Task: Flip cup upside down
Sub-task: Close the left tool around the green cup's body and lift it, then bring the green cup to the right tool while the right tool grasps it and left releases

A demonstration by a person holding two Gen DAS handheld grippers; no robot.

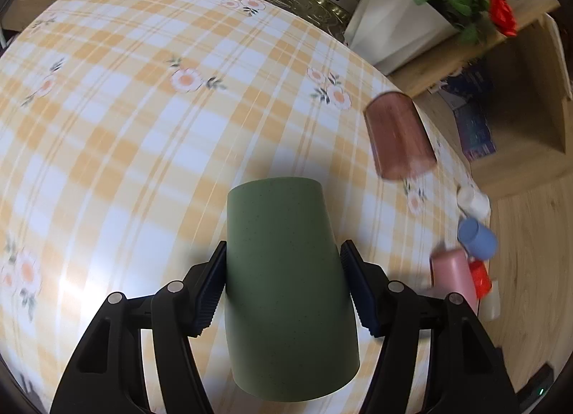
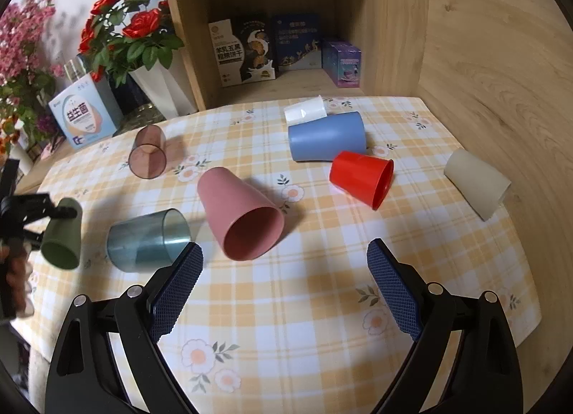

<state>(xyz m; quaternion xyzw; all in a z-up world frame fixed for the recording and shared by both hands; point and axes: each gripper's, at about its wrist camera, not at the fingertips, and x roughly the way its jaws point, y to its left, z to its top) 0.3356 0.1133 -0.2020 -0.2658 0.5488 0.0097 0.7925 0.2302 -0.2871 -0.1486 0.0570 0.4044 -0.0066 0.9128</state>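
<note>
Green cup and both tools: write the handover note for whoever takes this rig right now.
Left tool: shut on the green cup, held off the checked tablecloth; closed base points away from the camera, mouth toward it.
Right tool: open, holding nothing, hovering over the cloth near the pink cup.
On their sides on the cloth: pink, teal, brown, blue, red, beige and white cups.
Done: green cup picked up.
Left: set it down mouth-down. No cup stands mouth-down yet.
</note>
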